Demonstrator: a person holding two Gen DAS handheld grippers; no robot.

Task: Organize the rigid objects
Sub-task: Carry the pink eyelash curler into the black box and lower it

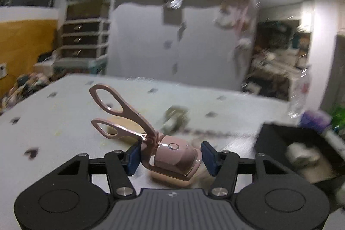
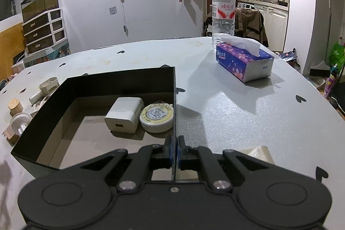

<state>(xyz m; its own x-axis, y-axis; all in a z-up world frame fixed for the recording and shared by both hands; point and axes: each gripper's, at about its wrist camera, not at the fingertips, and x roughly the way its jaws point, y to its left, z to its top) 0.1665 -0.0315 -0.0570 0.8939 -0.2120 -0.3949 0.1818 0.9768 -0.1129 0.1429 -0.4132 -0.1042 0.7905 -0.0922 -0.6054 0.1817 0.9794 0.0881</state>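
While the right gripper (image 2: pixel 175 151) clamps tight on the near wall of the black box (image 2: pixel 120 77) and steadies it, the left gripper (image 1: pixel 170 160) has the pink heated eyelash curler (image 1: pixel 172 156) between its blue pads, jaws drawn in on the body, loop handles sticking up and away. By the look of it the curler is just clear of the bench (image 1: pixel 64 113), so this is the carry step. Already lying in the box: a white charger (image 2: pixel 125 114) and a round tape measure (image 2: pixel 157 119), side by side against the right wall. Next move, I'd say: swing the curler rightward over the box rim, lower it into the bare floor left of the charger, then let go. Those long handles could catch the wall.
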